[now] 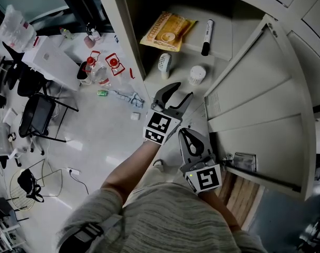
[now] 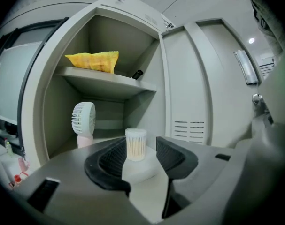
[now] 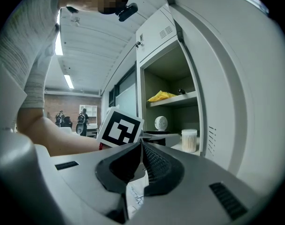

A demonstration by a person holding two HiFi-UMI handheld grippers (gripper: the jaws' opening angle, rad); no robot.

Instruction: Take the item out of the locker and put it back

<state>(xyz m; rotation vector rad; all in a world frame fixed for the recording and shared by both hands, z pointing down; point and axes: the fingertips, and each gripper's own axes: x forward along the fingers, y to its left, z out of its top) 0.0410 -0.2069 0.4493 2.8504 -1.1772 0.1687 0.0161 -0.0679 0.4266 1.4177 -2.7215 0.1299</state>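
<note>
**Open locker (image 2: 147, 20) with small things on two shelves, both grippers in front of it**

The upper shelf (image 2: 109, 84) holds a yellow snack bag (image 1: 166, 30) and a black marker (image 1: 207, 37). The lower shelf (image 1: 181, 62) holds a small white fan (image 1: 164, 64) and, beside it, a jar of cotton swabs (image 1: 196, 74). The left gripper (image 1: 180, 92) has its jaws apart with nothing clamped; it points at the jar, which stands further in, untouched. The right gripper (image 1: 185, 136), jaws together on nothing, is just behind it, near the edge of the door (image 1: 254, 83). The door is swung wide, so the shelf front is free.
</note>
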